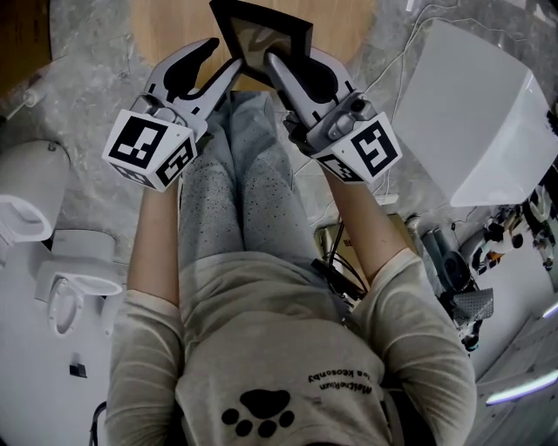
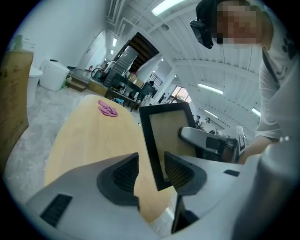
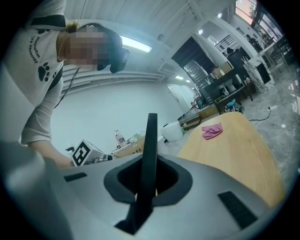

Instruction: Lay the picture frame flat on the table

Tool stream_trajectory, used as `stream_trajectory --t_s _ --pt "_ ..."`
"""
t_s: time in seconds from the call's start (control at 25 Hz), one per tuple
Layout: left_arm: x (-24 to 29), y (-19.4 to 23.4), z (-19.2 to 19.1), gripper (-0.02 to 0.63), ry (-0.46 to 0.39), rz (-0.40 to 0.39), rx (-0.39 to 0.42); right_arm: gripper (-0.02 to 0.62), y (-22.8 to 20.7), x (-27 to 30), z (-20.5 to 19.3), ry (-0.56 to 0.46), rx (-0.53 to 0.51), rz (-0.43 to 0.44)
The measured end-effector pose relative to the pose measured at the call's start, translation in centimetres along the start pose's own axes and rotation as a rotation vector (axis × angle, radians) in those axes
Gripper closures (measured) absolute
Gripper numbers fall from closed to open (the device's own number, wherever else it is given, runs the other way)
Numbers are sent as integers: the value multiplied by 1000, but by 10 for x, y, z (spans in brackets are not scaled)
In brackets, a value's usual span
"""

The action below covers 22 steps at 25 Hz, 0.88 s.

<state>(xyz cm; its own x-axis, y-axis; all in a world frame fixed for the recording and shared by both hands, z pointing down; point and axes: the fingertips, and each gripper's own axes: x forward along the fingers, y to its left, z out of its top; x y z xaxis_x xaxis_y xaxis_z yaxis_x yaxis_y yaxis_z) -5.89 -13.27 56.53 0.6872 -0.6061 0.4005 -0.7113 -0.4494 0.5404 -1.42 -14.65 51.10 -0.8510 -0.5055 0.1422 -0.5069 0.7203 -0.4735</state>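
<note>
A black picture frame (image 1: 261,39) with a tan inner panel stands tilted on its edge over the near rim of the round wooden table (image 1: 166,26). My right gripper (image 1: 283,65) is shut on the frame's right side; in the right gripper view the frame's thin black edge (image 3: 150,145) runs up between the closed jaws of that gripper (image 3: 149,180). My left gripper (image 1: 224,57) is open. In the left gripper view the frame's lower left edge (image 2: 154,150) sits inside the gap of the left gripper (image 2: 150,171), pads clear of it.
A pink cloth (image 2: 108,108) lies at the table's far side, also the pink cloth (image 3: 212,131) in the right gripper view. A large white box (image 1: 475,113) stands to the right. White toilet bowls (image 1: 35,200) stand on the floor at left. The person's legs (image 1: 240,192) are below the table edge.
</note>
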Motion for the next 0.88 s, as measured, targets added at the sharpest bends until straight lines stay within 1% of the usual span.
stream_trajectory --t_s 0.16,0.24,0.28,0.4,0.68,0.88 --pt "0 0 -9 442 12 -34 -32 566 5 -1 -6 13 7 37" --pt "-1 -2 -12 468 11 -58 -46 566 9 -1 -10 17 10 54" --pt "-2 -3 -14 496 11 -68 -54 566 9 -1 -12 18 11 59" --pt "-3 -2 -18 522 17 -79 -80 566 8 -2 -15 18 21 69" --pt "-5 5 -29 534 65 -35 -118 565 10 -2 -30 39 38 56" --pt "-3 8 -34 537 99 -3 -97 565 4 -4 -41 74 35 24"
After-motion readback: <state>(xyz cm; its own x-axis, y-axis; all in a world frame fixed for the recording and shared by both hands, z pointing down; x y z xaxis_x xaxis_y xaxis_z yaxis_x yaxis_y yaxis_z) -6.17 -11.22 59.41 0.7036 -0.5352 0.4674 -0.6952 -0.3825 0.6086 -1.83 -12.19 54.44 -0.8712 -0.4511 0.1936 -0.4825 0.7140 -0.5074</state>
